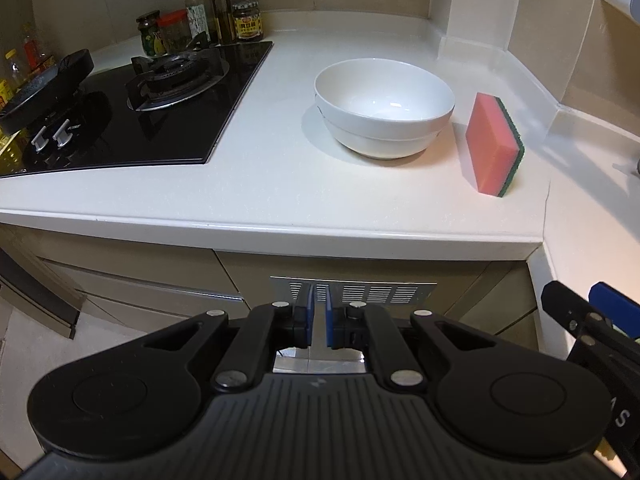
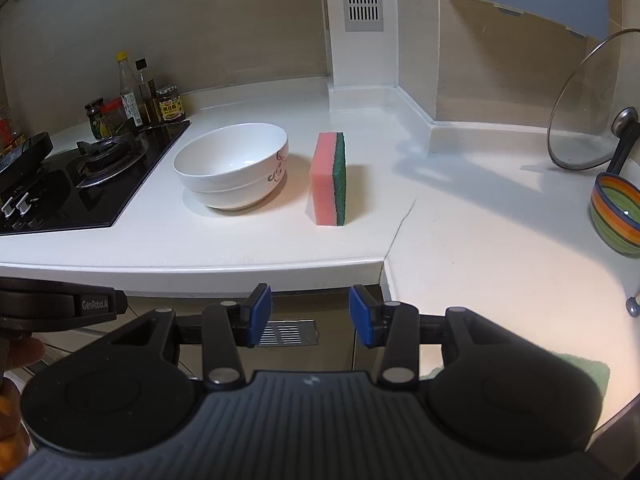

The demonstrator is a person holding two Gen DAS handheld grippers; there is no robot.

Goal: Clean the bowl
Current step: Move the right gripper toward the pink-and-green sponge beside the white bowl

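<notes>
A white bowl [image 1: 384, 108] sits upright on the white counter [image 1: 280, 184], stacked in a second white bowl. It also shows in the right wrist view [image 2: 234, 166], with a red pattern on its side. A pink sponge with a green scrub side [image 1: 494, 146] stands on its edge just right of the bowl; it also shows in the right wrist view [image 2: 329, 178]. My left gripper [image 1: 319, 312] is shut and empty, held below and in front of the counter edge. My right gripper [image 2: 310, 314] is open and empty, also short of the counter edge.
A black gas hob [image 1: 132, 112] with a dark pan [image 1: 44, 88] lies left of the bowl. Bottles and jars [image 1: 204, 20] stand behind the hob. A striped bowl [image 2: 616, 216] and a glass lid [image 2: 588, 108] are at the right. A green cloth [image 2: 584, 372] lies near the right gripper.
</notes>
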